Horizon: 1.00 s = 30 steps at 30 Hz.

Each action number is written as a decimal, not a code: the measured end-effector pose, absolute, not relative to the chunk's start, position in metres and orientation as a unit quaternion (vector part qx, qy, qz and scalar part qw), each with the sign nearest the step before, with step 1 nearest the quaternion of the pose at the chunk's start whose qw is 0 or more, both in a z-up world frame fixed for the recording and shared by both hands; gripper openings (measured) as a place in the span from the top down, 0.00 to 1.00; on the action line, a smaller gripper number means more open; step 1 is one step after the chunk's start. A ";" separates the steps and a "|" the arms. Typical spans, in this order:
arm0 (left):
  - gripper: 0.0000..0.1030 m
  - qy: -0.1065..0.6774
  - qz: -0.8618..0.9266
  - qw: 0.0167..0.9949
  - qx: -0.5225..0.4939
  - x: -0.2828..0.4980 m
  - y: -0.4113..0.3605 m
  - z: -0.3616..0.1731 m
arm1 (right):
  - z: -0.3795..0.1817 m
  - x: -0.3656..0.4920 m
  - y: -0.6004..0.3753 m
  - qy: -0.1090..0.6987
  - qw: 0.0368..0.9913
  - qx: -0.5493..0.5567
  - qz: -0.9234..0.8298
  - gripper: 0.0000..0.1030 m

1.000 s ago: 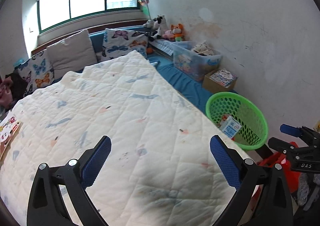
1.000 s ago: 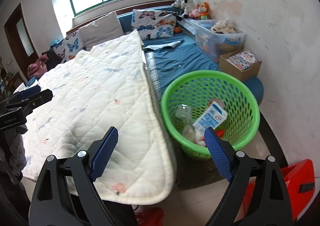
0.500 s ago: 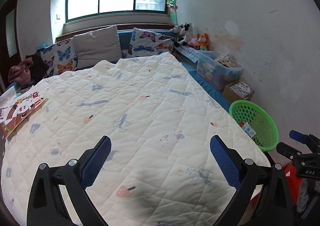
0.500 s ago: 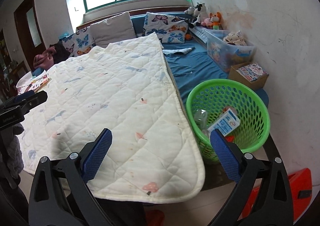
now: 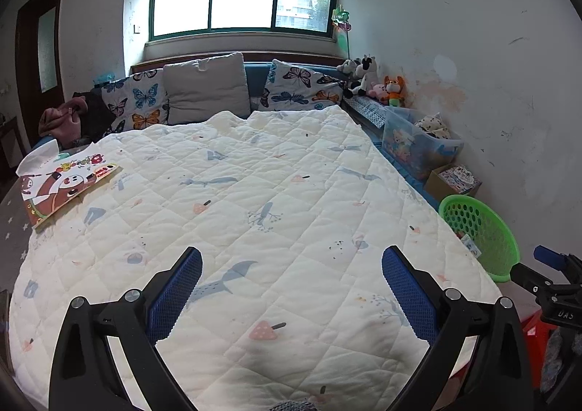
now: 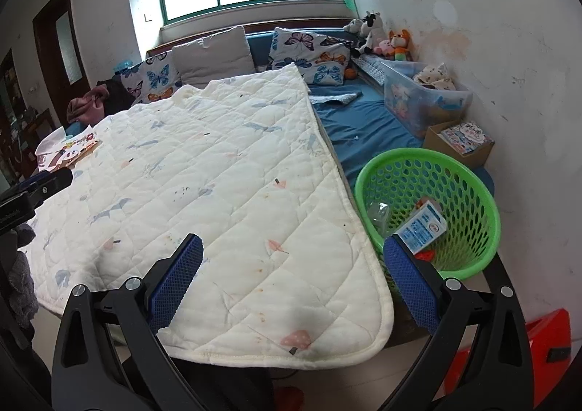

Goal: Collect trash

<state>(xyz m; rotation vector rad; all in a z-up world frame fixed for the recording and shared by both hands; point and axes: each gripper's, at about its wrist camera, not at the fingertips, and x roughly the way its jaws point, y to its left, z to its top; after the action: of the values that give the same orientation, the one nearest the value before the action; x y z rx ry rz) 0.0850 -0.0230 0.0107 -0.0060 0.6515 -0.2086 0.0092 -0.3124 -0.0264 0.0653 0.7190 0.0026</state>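
Left gripper [image 5: 291,287] gapes over quilt [image 5: 276,200]; green basket [image 5: 483,229] seemingly beside.

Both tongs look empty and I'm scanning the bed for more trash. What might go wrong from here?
1. The picture book at the quilt's far left edge is colourful paper and might be mistaken for trash.
2. The green basket sits tight against the quilt's hanging edge, so dragging the quilt may tip it and spill the carton.
3. Small dark specks on the quilt may be print, not litter.
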 end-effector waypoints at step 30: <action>0.07 0.306 -0.095 0.947 0.016 0.066 -0.022 0.010 | -0.025 0.009 -0.306 0.343 0.939 0.033 0.010 0.04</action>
<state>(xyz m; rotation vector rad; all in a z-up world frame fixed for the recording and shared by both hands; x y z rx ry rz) 0.0665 -0.0221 0.0100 0.0327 0.6227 -0.1941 0.0094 -0.3062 -0.0246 0.0680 0.6998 0.0213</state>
